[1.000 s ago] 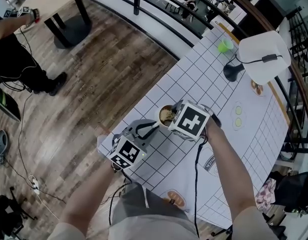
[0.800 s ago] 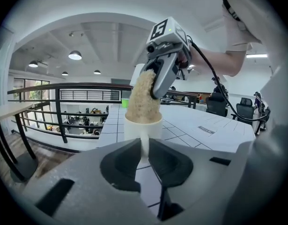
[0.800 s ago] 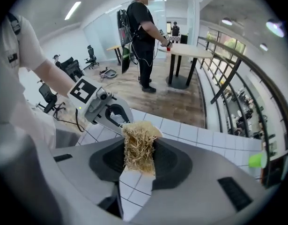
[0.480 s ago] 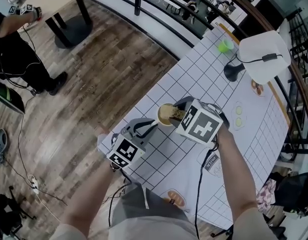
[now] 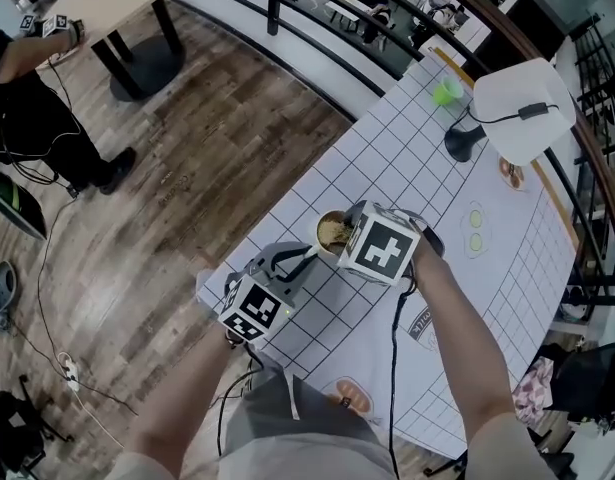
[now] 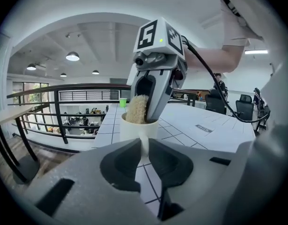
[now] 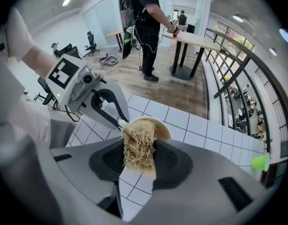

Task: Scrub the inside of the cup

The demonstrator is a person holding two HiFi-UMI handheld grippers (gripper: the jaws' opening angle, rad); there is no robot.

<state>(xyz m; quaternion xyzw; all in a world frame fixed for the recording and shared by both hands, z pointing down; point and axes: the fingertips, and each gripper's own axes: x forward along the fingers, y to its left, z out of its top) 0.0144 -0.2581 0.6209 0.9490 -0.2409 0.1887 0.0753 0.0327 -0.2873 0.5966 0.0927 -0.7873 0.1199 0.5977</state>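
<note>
With the left gripper [image 6: 144, 150] closed narrowly on the handle [image 6: 144, 144], I have the cup [image 6: 138, 127] upright on the gridded table [image 5: 407, 148], near its floor-side edge. My right gripper [image 7: 139, 157] clamps a fibrous scrubber [image 7: 138, 142], whose far end sits inside the cup mouth.

Small cream cup [image 6: 134, 131] with a tan fibrous scrub pad [image 7: 136, 128] stuffed in its mouth

Cup's standing upright on the white gridded tabletop [image 5: 407, 148], its thin handle pinched by the left gripper [image 6: 144, 148]. The pad's a shaggy straw-coloured wad clamped in the right gripper [image 7: 138, 143], far end inside the cup, the rest poking above the rim.
</note>
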